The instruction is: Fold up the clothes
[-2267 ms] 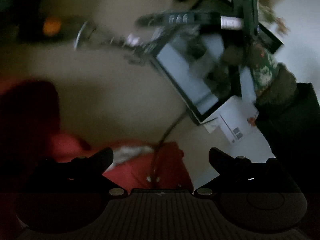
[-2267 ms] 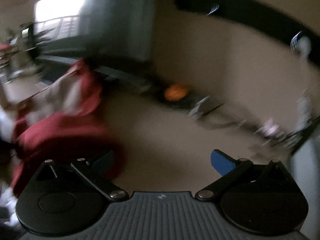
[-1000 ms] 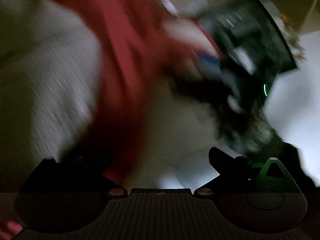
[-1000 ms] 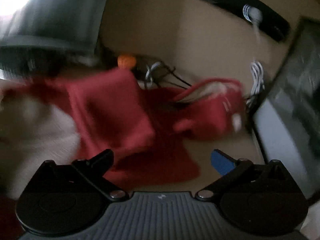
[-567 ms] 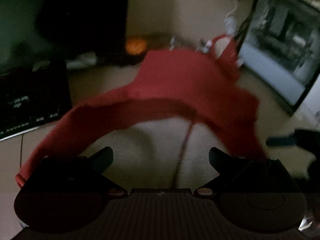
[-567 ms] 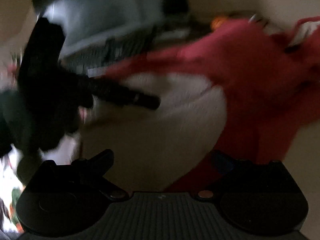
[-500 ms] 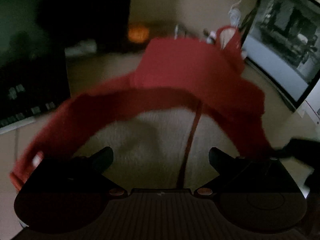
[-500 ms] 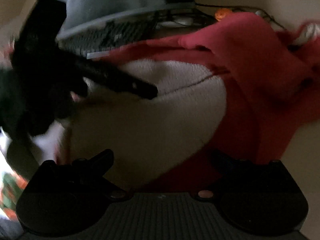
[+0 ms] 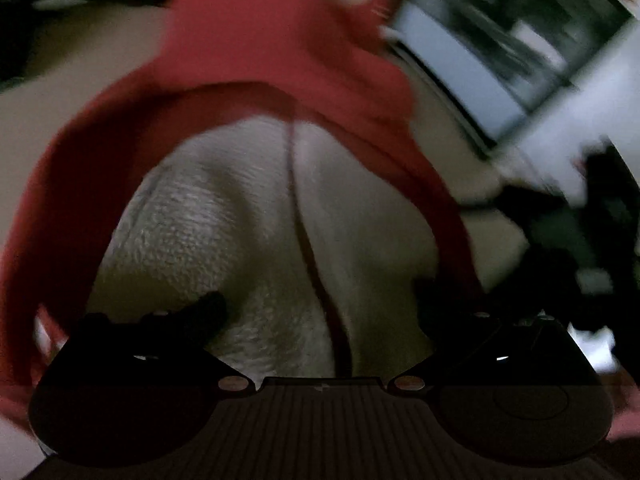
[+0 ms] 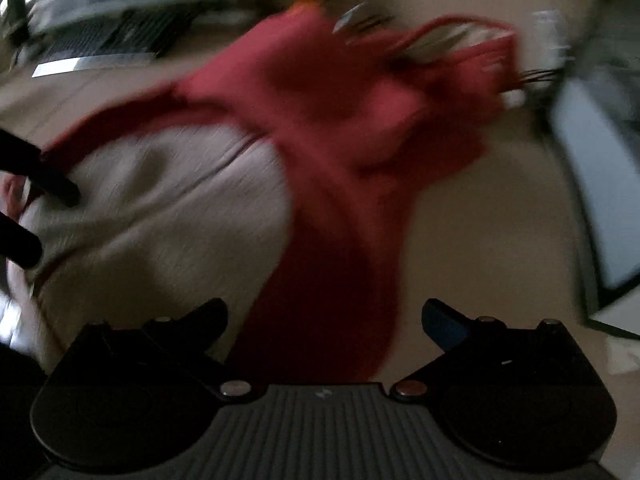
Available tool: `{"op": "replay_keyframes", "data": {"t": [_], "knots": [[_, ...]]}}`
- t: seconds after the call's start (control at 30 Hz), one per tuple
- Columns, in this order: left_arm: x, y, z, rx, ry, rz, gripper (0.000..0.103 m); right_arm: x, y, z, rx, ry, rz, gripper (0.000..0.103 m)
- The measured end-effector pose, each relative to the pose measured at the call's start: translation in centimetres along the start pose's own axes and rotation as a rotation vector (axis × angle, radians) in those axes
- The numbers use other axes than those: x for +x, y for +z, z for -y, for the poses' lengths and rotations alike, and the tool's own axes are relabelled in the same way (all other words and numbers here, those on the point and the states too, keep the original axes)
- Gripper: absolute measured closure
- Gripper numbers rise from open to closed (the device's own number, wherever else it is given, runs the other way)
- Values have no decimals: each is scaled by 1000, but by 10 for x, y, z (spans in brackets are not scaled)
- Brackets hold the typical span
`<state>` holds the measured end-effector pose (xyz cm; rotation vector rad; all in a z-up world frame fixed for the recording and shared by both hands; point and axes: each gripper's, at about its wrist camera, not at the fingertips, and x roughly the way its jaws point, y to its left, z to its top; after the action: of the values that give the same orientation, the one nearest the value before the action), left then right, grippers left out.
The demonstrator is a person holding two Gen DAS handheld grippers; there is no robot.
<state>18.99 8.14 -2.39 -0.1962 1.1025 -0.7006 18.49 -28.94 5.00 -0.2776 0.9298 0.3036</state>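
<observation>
left wrist view puts the left gripper with fingers spread over the red garment (cream lining up) on the tan floor, right gripper likewise spread apart, empty.

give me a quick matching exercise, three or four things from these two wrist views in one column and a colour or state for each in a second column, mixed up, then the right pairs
Things:
1. garment's outer fabric
2. garment's fleecy lining
3. right gripper
4. pad on one of the right gripper's fingers

Colour or state:
A. blue
B. open, with cloth lying between the fingers
C. red
D. off-white

Pairs: 1-C, 2-D, 3-B, 4-A
</observation>
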Motion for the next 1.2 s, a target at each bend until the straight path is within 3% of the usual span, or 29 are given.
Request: {"op": "replay_keyframes", "data": {"t": [0.1, 0.13, 0.27, 0.33, 0.4, 0.5, 0.53, 0.6, 0.7, 0.77, 0.83, 0.9, 1.0, 1.1, 1.13, 1.2], "knots": [[-16, 9, 16, 66, 13, 84, 0, -2, 5, 8, 76, -47, 79, 0], [-17, 15, 21, 122, 69, 119, 0, 7, 7, 9, 98, -53, 93, 0], [-8, 45, 38, 431, 415, 260, 0, 37, 19, -4, 146, -48, 111, 0], [19, 55, 43, 615, 558, 240, 0, 47, 21, -11, 133, -42, 110, 0], [51, 59, 44, 766, 648, 188, 0, 55, 23, -19, 109, -38, 106, 0], [78, 59, 39, 867, 749, 191, 0, 68, 26, -29, 74, -32, 100, 0], [80, 63, 36, 851, 780, 224, 0, 72, 27, -33, 62, -30, 98, 0], [59, 81, 24, 687, 823, 343, 0, 79, 28, -40, 40, -26, 95, 0], [-12, 105, -15, 251, 883, 567, 0, 81, 32, -49, 13, -38, 106, 0], [-55, 104, -53, -40, 878, 663, 0, 80, 39, -59, -24, -72, 145, 0], [-87, 93, -101, -329, 748, 674, 0, 81, 50, -70, -73, -114, 184, 0], [-100, 75, -138, -534, 602, 649, 0, 88, 64, -83, -128, -156, 204, 0], [-102, 44, -165, -716, 486, 642, 0, 109, 85, -99, -192, -190, 205, 0], [-104, 21, -181, -861, 356, 687, 0, 133, 103, -112, -230, -208, 194, 0], [-102, 22, -181, -898, 337, 707, 0, 136, 107, -108, -185, -206, 196, 0], [-104, 24, -178, -902, 384, 726, 0, 132, 115, -86, 5, -203, 219, 0]]}}
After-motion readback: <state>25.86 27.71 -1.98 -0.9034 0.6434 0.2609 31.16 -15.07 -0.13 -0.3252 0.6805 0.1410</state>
